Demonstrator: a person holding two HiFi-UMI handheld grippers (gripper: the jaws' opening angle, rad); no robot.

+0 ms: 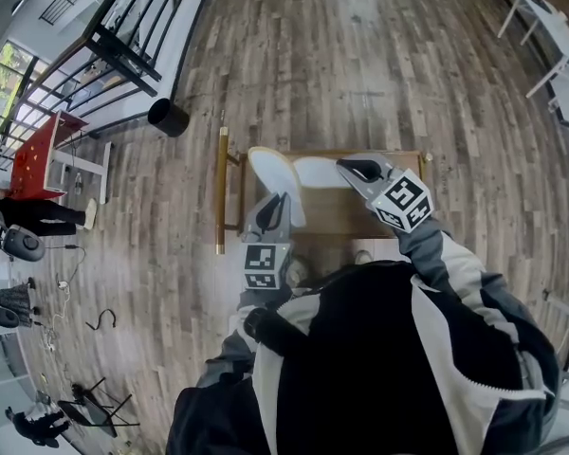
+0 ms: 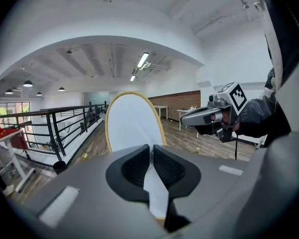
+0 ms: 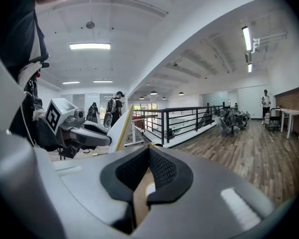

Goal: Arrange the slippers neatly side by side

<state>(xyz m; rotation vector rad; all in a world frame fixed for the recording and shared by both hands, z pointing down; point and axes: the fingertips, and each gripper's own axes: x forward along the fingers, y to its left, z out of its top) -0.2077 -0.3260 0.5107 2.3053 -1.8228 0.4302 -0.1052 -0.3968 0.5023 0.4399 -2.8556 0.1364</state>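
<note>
Two white slippers with tan rims are held up over a low wooden table point(image 1: 346, 218). The left slipper point(image 1: 273, 180) stands upright with its sole toward the camera in the left gripper view point(image 2: 132, 123). My left gripper point(image 1: 277, 205) point(image 2: 151, 156) is shut on its near end. The right slipper point(image 1: 319, 172) lies flatter beside it, their near ends close together. My right gripper point(image 1: 349, 167) point(image 3: 148, 166) is shut on its thin tan edge point(image 3: 138, 195). Each gripper shows in the other's view: the right gripper point(image 2: 209, 116) and the left gripper point(image 3: 82, 131).
The table has brass-coloured legs point(image 1: 221, 192) and stands on a wooden plank floor. A black bucket point(image 1: 168, 118) and a black railing point(image 1: 123, 45) lie to the far left, with a red table point(image 1: 38, 154) beyond. A white table point(image 1: 550, 22) stands far right.
</note>
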